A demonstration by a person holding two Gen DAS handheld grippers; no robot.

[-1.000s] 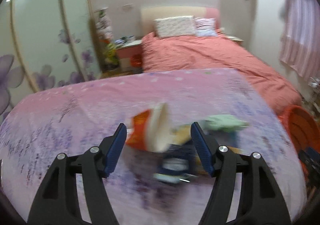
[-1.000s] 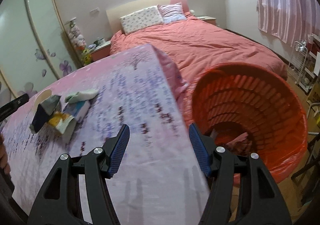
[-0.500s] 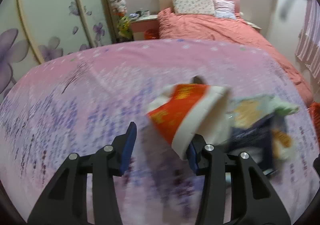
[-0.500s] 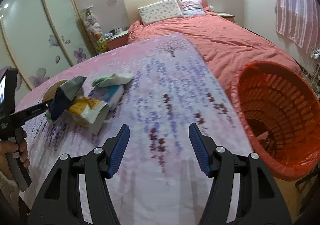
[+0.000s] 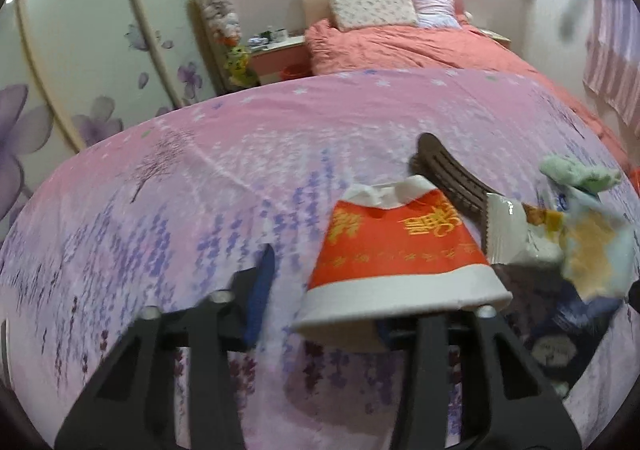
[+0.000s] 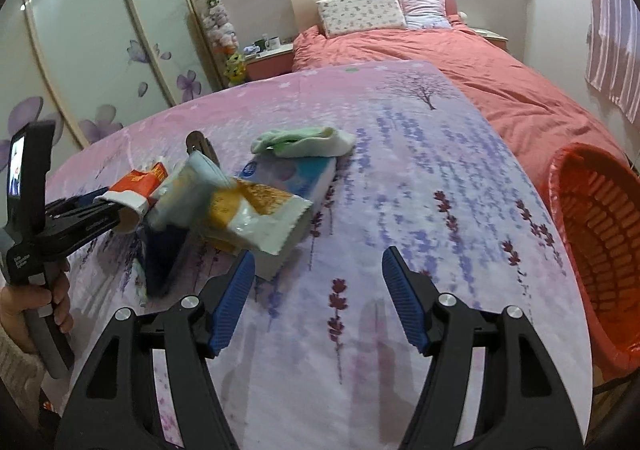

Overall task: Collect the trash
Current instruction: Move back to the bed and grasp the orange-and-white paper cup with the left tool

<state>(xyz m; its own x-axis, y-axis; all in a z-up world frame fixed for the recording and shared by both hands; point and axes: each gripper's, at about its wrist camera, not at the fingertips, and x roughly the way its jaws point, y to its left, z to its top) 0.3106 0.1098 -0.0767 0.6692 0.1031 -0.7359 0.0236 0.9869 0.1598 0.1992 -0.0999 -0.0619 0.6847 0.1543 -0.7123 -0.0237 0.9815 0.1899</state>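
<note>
A red and white paper cup (image 5: 400, 250) lies on its side on the pink flowered cloth, its rim toward my left gripper (image 5: 324, 290). The cup's rim covers the right finger, and the left finger (image 5: 260, 290) stands apart to its left; the jaws are open. The cup also shows in the right wrist view (image 6: 136, 186) at the tip of the left gripper. Beside it lie a white and yellow snack wrapper (image 6: 256, 214), a dark blue packet (image 6: 164, 250), a tissue pack (image 6: 288, 178) and a green cloth (image 6: 304, 140). My right gripper (image 6: 320, 294) is open and empty over the cloth.
An orange trash basket (image 6: 600, 242) stands on the floor right of the table. A brown comb (image 5: 452, 174) lies behind the cup. A bed with a coral quilt (image 6: 460, 62) is beyond the table, wardrobe doors (image 6: 92, 50) on the left.
The left gripper has moved in on the cup, whose rim now covers its right finger. The right gripper has swung left, away from the basket and toward the trash pile.
</note>
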